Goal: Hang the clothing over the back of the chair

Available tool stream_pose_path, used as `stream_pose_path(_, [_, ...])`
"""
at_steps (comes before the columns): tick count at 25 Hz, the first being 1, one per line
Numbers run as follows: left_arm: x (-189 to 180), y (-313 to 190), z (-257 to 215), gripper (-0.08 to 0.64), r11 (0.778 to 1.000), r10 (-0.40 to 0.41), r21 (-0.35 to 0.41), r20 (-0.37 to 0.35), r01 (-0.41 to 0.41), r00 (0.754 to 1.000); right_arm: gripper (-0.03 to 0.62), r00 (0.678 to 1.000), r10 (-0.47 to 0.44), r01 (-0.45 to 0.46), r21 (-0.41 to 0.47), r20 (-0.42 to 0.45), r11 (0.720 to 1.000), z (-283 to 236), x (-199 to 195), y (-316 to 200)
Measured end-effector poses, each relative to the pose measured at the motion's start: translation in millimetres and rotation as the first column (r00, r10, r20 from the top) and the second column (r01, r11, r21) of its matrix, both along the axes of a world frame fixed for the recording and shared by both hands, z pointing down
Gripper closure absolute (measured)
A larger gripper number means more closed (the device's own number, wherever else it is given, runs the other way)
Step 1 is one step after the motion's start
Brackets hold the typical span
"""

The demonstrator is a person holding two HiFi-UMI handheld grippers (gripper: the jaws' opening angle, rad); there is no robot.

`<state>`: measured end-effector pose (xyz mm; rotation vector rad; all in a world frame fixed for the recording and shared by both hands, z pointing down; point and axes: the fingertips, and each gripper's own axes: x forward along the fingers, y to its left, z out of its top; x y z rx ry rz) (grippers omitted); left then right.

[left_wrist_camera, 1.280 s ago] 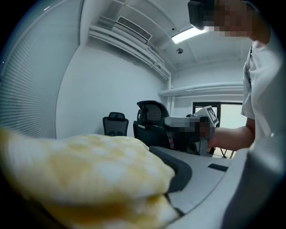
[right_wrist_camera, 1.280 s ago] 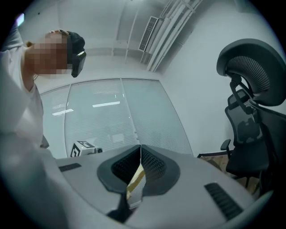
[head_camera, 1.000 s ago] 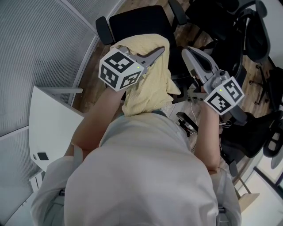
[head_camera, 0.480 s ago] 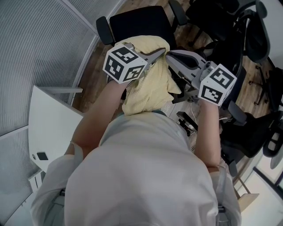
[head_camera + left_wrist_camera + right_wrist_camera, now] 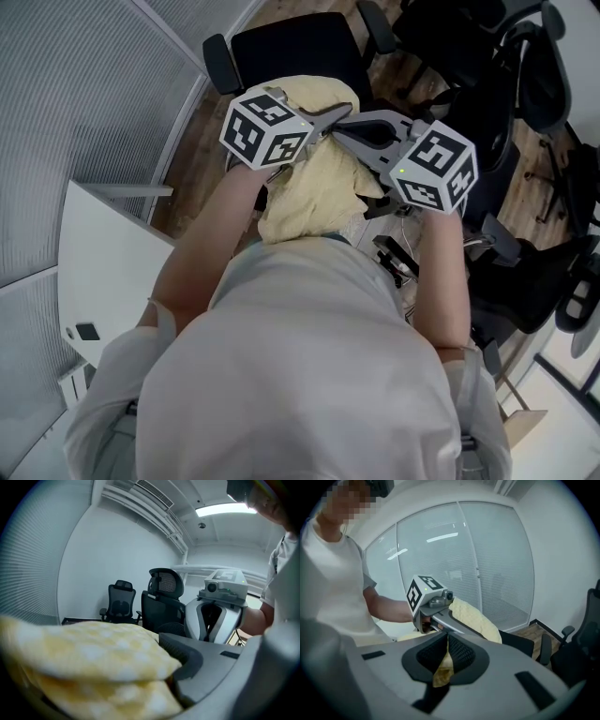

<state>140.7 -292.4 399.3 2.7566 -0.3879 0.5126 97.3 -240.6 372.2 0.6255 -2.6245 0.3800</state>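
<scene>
Item: yellow clothing [image 5: 314,192], upper centre, bunched over black chair [image 5: 291,47]. The right tool [image 5: 349,129] is clamped on a fold. The left tool [image 5: 333,114] has jaws just opening, with cloth between them.

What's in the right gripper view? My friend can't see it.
The right gripper pinches a fold of yellow cloth between its shut jaws. Facing it, the left gripper, whose jaws have just been opening, has the same cloth between them. A person in white holds it, before a glass wall.
</scene>
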Motion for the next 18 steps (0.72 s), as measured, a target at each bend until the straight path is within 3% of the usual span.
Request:
stream_pose_path(5, [-4.3,-2.3,-1.8,0.463,1.0,-0.019,0.001,-0.021,0.019,1.0,0.569,0.984,-0.057,0.056,-0.006,-0.168,0.998,19.2,-9.2,6.5])
stream_pose_path(18, [-9.0,0.1,-1.6,0.459,0.997,0.019,-0.074,-0.027,-0.021,0.999,0.57,0.973,-0.105,0.088,-0.093,-0.207,0.992,29.5,-12.2,9.0])
